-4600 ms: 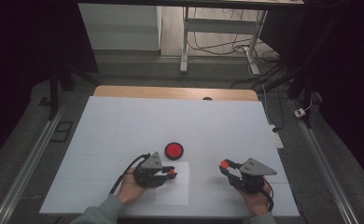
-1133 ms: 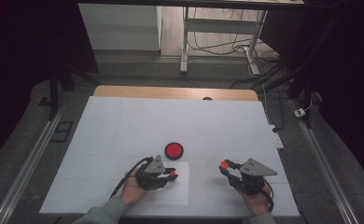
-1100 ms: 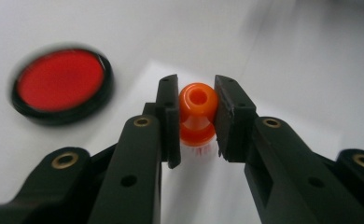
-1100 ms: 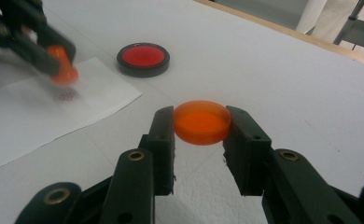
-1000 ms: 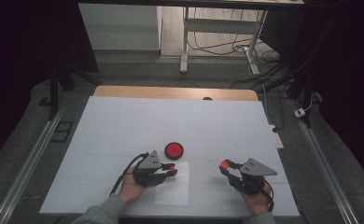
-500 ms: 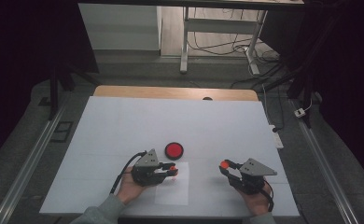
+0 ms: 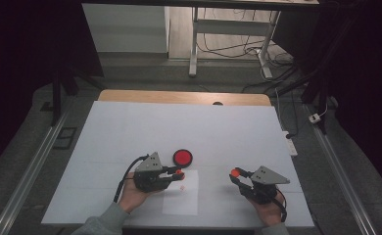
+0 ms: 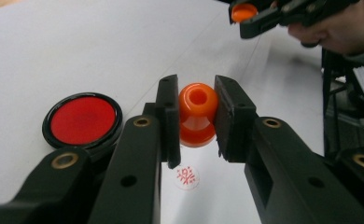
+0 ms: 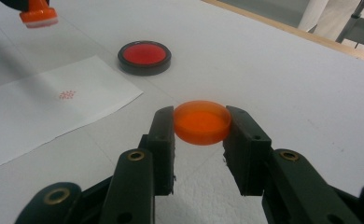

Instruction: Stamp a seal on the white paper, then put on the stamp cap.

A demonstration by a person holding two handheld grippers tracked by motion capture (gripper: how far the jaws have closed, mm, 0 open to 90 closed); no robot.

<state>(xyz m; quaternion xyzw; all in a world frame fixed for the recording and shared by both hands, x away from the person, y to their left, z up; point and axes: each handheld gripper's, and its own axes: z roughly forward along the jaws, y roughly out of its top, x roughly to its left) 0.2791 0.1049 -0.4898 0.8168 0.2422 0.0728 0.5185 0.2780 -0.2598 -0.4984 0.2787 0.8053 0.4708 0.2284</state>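
Hovering stamp (image 8: 197, 114), bare table (image 7: 130, 127) around

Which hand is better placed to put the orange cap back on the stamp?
Right: its hand-held gripper already clamps the orange cap, free above the table. The left hand-held gripper only holds the stamp over the printed paper.

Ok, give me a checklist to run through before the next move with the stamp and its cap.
1. Left gripper shut on the orange stamp: ok.
2. Right gripper shut on the orange cap: ok.
3. Red imprint on the white paper: ok.
4. Stamp lifted off the paper: ok.
5. Red ink pad uncovered, apart from the paper: ok.
6. Cap turned to fit the stamp's face: cannot tell.
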